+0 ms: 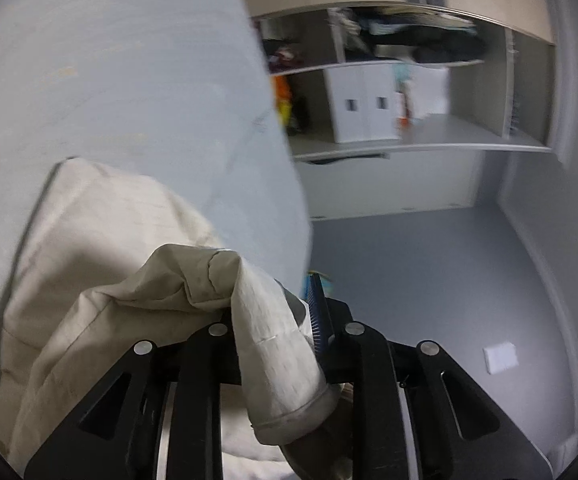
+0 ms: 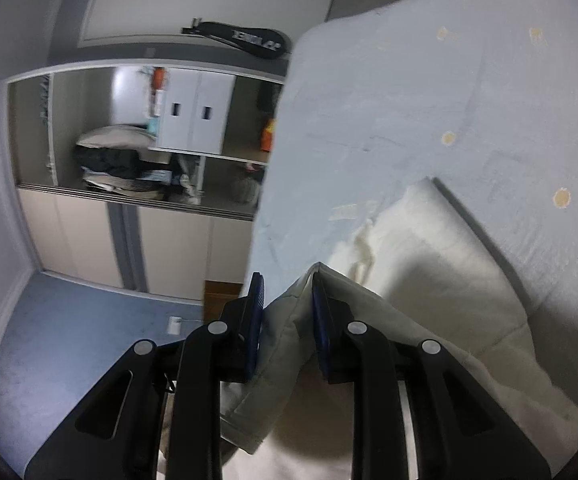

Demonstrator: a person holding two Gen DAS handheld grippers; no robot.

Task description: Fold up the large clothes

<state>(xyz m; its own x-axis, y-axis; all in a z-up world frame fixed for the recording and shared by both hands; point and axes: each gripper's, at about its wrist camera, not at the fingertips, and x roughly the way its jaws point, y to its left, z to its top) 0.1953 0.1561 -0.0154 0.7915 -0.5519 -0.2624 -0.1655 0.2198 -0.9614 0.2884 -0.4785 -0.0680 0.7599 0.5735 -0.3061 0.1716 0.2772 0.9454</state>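
Note:
A cream-white garment [image 1: 101,264] lies on a pale blue bed sheet [image 1: 129,80]. My left gripper [image 1: 273,312] is shut on a bunched hem of the garment, which drapes over the fingers and hides the left one. In the right wrist view the same garment [image 2: 441,280] spreads to the right over the sheet [image 2: 429,112]. My right gripper [image 2: 287,312] is shut on a folded edge of the garment, held between its blue pads [image 2: 321,320].
The bed edge runs beside both grippers, with grey-blue carpet [image 1: 429,280] beyond it. An open wardrobe [image 1: 409,100] with shelves, white boxes and dark clothes stands across the room. A black racket bag [image 2: 245,42] lies on the floor by the wall.

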